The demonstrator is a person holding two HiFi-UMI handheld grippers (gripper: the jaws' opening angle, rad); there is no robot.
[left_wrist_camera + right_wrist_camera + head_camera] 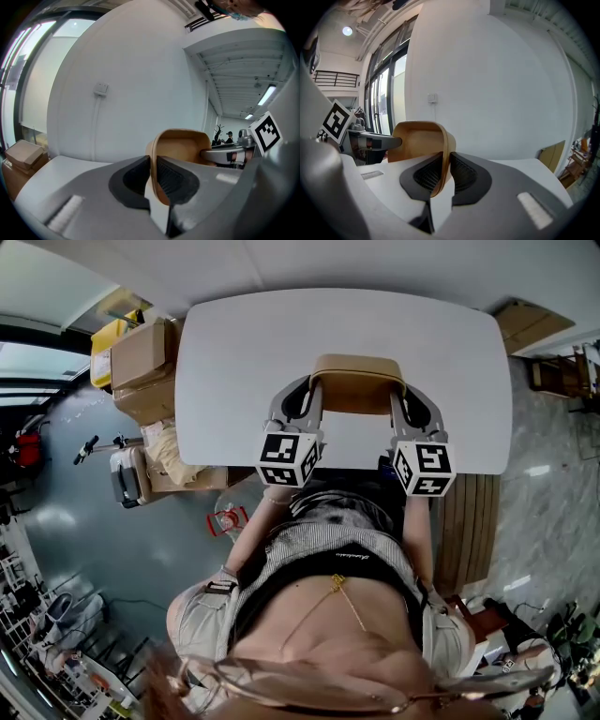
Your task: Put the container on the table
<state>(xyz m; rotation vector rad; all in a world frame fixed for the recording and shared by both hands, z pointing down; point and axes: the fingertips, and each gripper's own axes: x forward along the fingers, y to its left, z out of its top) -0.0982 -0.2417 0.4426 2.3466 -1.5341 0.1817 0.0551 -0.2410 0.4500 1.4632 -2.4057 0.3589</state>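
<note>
My left gripper and right gripper each clamp an opposite wall of the tan container, holding it steady at frame centre over the white table for an even set-down.

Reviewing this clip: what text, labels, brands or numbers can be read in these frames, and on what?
No text reads clearly.
Script on the person's dark top: too small to read.
Cubes on the left gripper and right gripper: square black-and-white patterns only, no letters.
On the container: nothing printed.
</note>
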